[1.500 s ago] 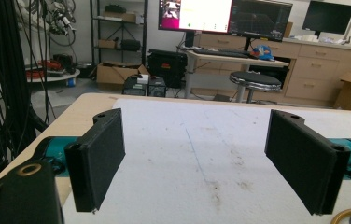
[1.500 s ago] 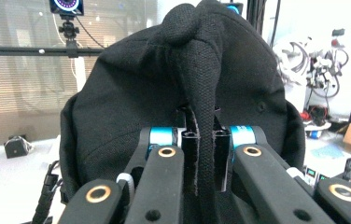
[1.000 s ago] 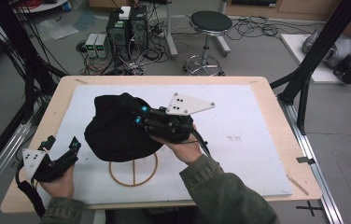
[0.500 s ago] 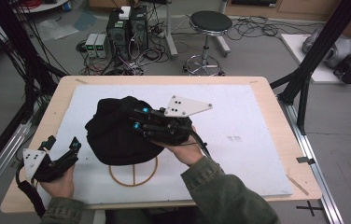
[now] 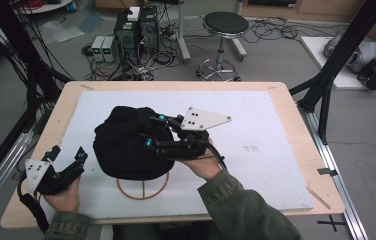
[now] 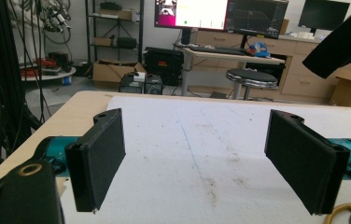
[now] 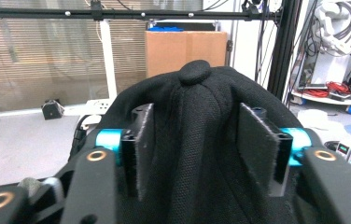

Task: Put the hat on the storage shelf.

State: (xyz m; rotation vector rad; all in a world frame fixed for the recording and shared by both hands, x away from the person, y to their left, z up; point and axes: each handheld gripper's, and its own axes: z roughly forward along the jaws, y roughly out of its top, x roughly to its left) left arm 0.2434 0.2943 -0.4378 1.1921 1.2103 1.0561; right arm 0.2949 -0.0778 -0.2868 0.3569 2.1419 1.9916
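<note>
A black cap (image 5: 128, 145) sits left of centre on the white mat (image 5: 256, 130), held up over a wooden ring stand (image 5: 142, 186) whose hoop and crossbars show just below its near edge. In the right gripper view the cap (image 7: 197, 140) bulges between the two jaws, its top button (image 7: 193, 71) uppermost and a fold of cloth pinched between the pads (image 7: 256, 140). The right gripper (image 5: 152, 131) reaches in from the right, its jaws closed on the cap's right side, with the grey three-cornered plate (image 5: 203, 119) above it and the person's right hand (image 5: 203, 162) wrapped round the handle; an olive sleeve (image 5: 246, 210) runs off the bottom edge.

The left gripper (image 5: 68, 154) hovers over the near left corner of the table (image 5: 296, 100), well apart from the cap, in the left hand (image 5: 65, 197). Its jaws stand wide apart and hold nothing; in the left gripper view they frame the bare mat (image 6: 197, 140), marked with faint brown smudges.

Beyond the far edge of the table stands a round black stool (image 5: 224, 25) on a chrome base. Left of it, computer towers (image 5: 136, 30) sit among tangled cables on the grey floor. Black frame posts (image 5: 346, 45) rise at the right. In the left gripper view, monitors (image 6: 220, 14) glow on a desk across the room.
</note>
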